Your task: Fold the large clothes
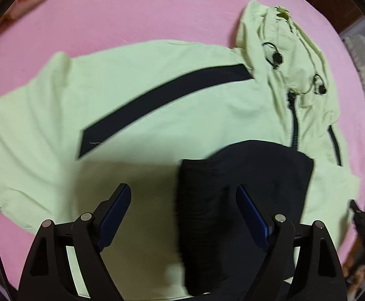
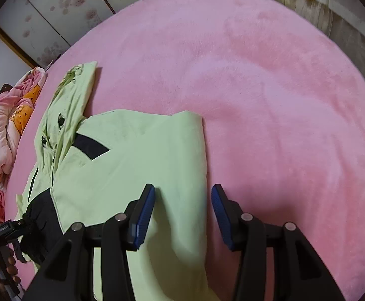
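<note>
**Jacket partly folded, both tools free**

Our pale green jacket (image 1: 137,95) lies spread on the pink bed (image 2: 270,75), hood (image 1: 282,50) at the far end, a black panel (image 1: 245,180) doubled over its near middle. We judge the sleeve-and-side fold is in hand. Our left tool (image 1: 183,208) hangs released above the black panel, holding nothing; our right tool (image 2: 183,205) is spread wide astride the jacket's right folded edge (image 2: 200,163), not yet clenched. Next we likely pinch that edge and carry it leftward, keeping the layers flat.
</note>
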The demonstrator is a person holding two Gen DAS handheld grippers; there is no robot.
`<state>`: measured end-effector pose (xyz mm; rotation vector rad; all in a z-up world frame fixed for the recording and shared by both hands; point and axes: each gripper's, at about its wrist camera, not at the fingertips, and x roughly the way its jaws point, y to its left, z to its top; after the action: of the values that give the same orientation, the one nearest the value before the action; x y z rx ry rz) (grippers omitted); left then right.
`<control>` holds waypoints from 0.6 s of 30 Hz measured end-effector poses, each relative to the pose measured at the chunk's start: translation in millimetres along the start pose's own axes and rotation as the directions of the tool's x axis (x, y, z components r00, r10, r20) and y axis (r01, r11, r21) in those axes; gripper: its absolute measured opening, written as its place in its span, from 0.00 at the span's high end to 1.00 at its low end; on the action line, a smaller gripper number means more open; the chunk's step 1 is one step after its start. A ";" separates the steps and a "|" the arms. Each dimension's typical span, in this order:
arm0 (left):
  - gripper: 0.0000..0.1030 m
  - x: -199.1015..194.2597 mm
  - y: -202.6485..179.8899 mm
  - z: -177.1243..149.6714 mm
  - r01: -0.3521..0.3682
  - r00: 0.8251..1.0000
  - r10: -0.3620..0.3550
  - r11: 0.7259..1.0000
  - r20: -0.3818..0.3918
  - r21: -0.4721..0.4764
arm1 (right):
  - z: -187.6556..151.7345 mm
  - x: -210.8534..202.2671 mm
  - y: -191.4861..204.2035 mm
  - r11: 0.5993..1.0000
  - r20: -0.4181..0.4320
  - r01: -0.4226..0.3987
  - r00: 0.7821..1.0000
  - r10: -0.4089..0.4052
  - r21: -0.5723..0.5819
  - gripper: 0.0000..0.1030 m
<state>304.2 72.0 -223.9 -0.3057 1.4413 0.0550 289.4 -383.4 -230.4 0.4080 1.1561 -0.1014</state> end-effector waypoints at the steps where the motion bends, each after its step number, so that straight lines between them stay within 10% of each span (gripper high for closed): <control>1: 0.18 6.2 -2.7 1.8 -0.005 1.000 0.005 1.000 -0.017 0.014 | 1.7 4.9 -1.0 1.000 -0.011 -0.011 1.000 0.011 0.010 0.54; 6: 0.22 31.3 -6.8 3.6 -0.039 0.999 0.041 0.997 -0.033 0.070 | 2.5 14.1 0.1 0.999 -0.009 -0.037 0.999 0.037 0.020 0.55; 7: 0.30 30.4 -3.3 2.3 -0.034 0.999 0.035 0.996 -0.018 0.079 | 1.7 13.8 1.4 0.999 -0.001 -0.038 0.999 0.038 0.018 0.63; 9: 0.80 22.3 -3.5 4.8 0.016 1.000 -0.017 0.993 0.015 0.113 | 1.2 13.2 4.6 0.999 0.002 -0.038 0.999 0.038 0.005 0.88; 11: 0.88 11.6 -5.8 13.2 0.047 0.997 -0.053 0.993 0.048 0.110 | 0.7 5.4 6.8 0.999 0.027 -0.041 0.999 0.041 -0.001 0.95; 18: 0.78 13.8 -19.2 20.5 0.015 0.993 -0.040 0.976 0.113 0.216 | 3.5 1.7 2.9 0.998 0.100 0.060 0.993 -0.057 -0.020 0.95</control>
<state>330.1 56.4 -232.2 -0.1424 1.3128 -0.1037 294.0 -381.8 -230.0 0.3449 1.0703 -0.1575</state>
